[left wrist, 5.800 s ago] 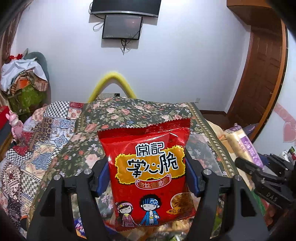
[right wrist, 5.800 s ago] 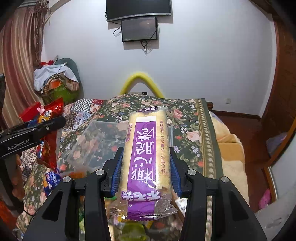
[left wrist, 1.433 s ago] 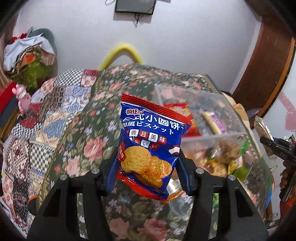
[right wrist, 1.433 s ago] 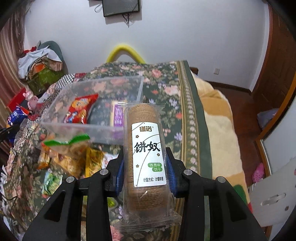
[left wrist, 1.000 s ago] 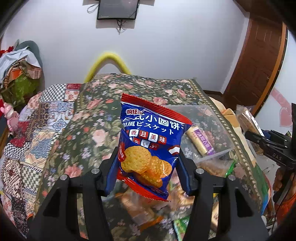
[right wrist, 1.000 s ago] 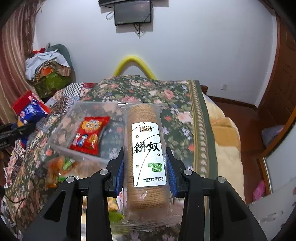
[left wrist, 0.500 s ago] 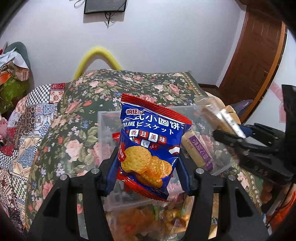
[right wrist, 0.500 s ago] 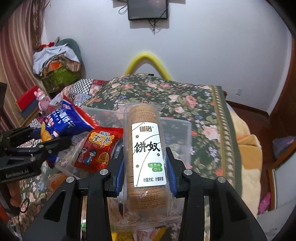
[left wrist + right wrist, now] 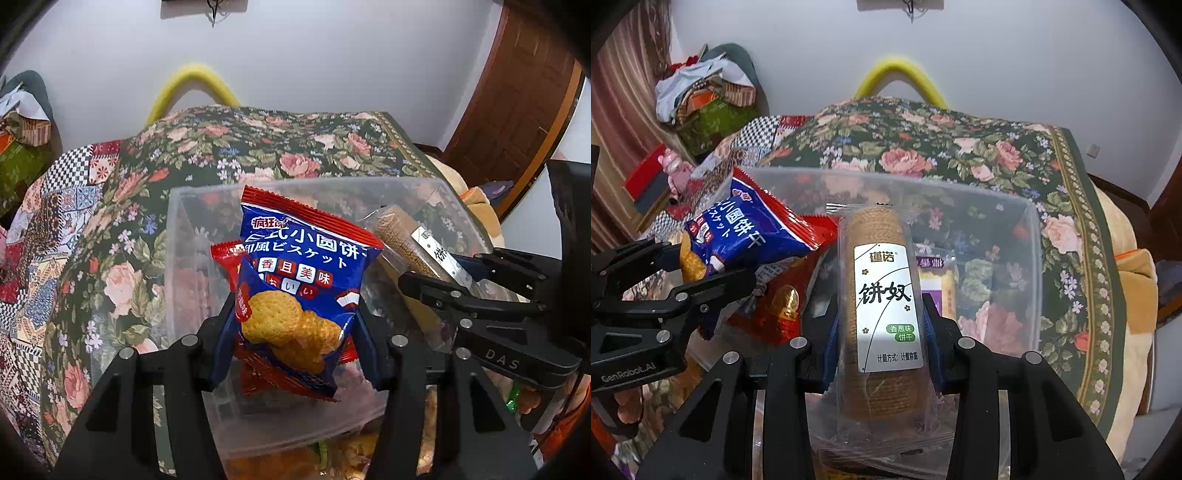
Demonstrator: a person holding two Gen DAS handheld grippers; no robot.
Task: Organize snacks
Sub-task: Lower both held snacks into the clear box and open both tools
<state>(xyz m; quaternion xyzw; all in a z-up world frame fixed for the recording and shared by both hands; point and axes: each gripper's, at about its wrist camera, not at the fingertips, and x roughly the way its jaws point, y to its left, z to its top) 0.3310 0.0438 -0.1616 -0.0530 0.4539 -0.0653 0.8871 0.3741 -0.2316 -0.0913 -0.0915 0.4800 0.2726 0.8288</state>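
Observation:
My left gripper (image 9: pixel 295 325) is shut on a blue biscuit bag (image 9: pixel 299 295) and holds it over the clear plastic bin (image 9: pixel 184 229). My right gripper (image 9: pixel 882 332) is shut on a tall cracker sleeve (image 9: pixel 884 306) with a silver label, also held over the bin (image 9: pixel 1030 258). A red snack bag (image 9: pixel 775 306) and a purple-labelled roll (image 9: pixel 938 280) lie inside the bin. Each gripper shows in the other's view: the right one (image 9: pixel 476 291) with the sleeve (image 9: pixel 402 236), the left one (image 9: pixel 665 277) with the blue bag (image 9: pixel 746 232).
The bin sits on a floral cloth (image 9: pixel 258 144) over a table. Loose snack packets (image 9: pixel 332 454) lie in front of the bin. A yellow hoop (image 9: pixel 901 74) stands at the far wall. A pile of clothes (image 9: pixel 701 96) is at the left, a wooden door (image 9: pixel 517 92) at the right.
Both grippers have moved forward and down over the bin with their snacks. The two grippers are now closer together. Earlier, they held a red bag and a purple roll, now lying in the bin.

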